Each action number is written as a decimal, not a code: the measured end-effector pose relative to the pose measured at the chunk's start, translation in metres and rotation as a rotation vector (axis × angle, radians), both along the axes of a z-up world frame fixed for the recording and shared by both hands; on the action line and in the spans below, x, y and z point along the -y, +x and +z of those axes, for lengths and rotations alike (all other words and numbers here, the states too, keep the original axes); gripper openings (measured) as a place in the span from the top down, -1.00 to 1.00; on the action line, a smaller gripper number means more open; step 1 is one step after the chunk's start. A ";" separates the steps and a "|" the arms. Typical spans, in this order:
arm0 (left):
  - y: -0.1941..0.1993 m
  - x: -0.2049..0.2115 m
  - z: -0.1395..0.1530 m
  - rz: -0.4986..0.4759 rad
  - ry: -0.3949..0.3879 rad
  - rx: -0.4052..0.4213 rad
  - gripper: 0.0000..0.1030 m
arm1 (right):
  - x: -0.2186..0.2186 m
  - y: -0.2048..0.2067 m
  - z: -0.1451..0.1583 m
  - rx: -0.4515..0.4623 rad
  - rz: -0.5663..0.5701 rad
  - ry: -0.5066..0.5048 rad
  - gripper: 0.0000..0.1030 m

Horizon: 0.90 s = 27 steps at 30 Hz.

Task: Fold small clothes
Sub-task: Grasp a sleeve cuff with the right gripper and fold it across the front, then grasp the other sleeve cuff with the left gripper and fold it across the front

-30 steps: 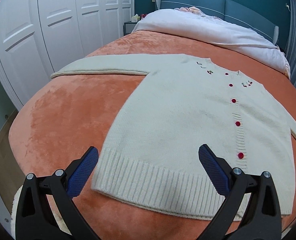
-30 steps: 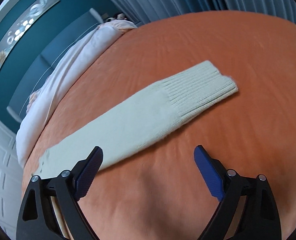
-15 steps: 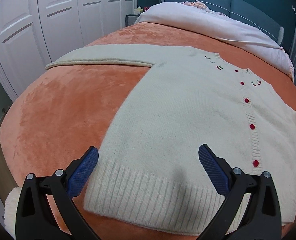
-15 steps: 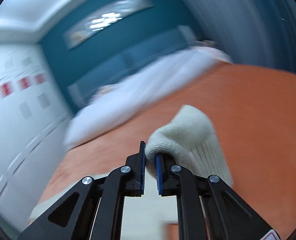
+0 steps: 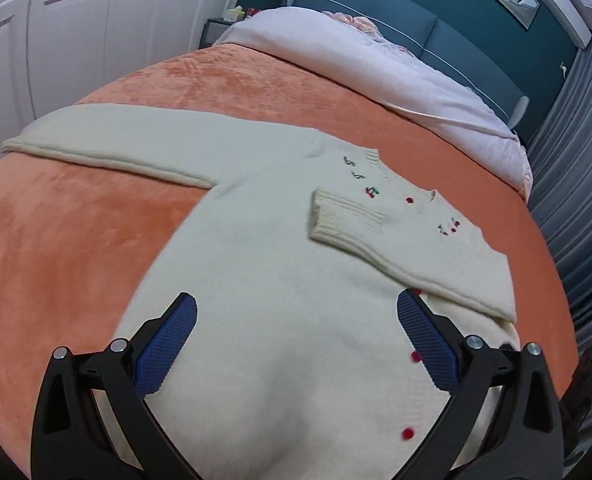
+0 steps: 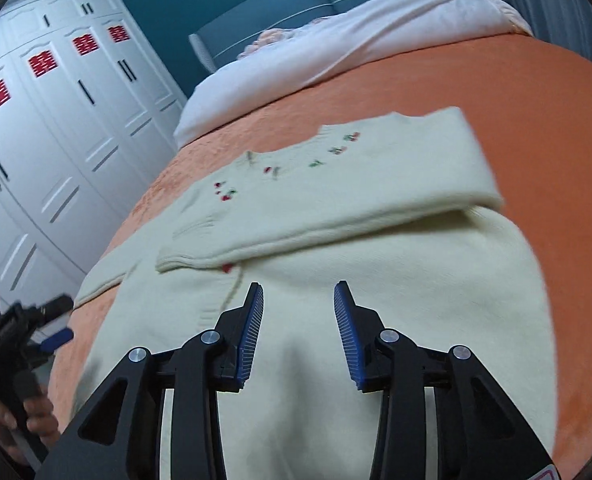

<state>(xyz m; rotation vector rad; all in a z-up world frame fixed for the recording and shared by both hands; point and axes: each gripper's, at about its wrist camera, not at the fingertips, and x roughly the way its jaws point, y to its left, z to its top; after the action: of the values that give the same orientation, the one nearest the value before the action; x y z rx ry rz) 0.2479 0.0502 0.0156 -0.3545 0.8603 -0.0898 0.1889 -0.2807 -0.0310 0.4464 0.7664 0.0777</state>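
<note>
Both my left gripper (image 5: 296, 344) and right gripper (image 6: 299, 330) hang spread and empty over the cream knit cardigan with red buttons (image 5: 279, 280) on the orange plush bed (image 5: 75, 240), so my worry's snagging the folded-in sleeve (image 5: 408, 256) across its chest and dragging it back out.

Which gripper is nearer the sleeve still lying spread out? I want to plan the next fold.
Left. The left gripper hovers open over the cardigan's body on the side of the unfolded sleeve. The right gripper hangs open by the folded sleeve.
</note>
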 end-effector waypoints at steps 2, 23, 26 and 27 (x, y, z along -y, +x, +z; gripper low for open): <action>0.034 0.022 -0.010 -0.038 -0.016 -0.022 -0.91 | 0.021 -0.008 -0.007 -0.024 -0.048 0.003 0.25; 0.146 0.046 -0.011 -0.079 -0.177 -0.009 0.80 | 0.071 0.073 0.008 0.113 -0.185 0.078 0.80; 0.148 0.045 -0.076 -0.059 -0.084 -0.168 0.80 | 0.077 0.084 -0.048 -0.086 -0.208 0.099 0.85; 0.142 0.044 -0.080 -0.057 -0.091 -0.138 0.80 | 0.077 0.080 -0.040 -0.050 -0.213 0.100 0.85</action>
<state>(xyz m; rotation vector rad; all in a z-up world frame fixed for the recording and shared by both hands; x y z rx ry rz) 0.3897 0.0062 -0.0640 -0.4254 1.0047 -0.1597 0.2686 -0.3572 -0.0712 0.6246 0.7619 -0.0941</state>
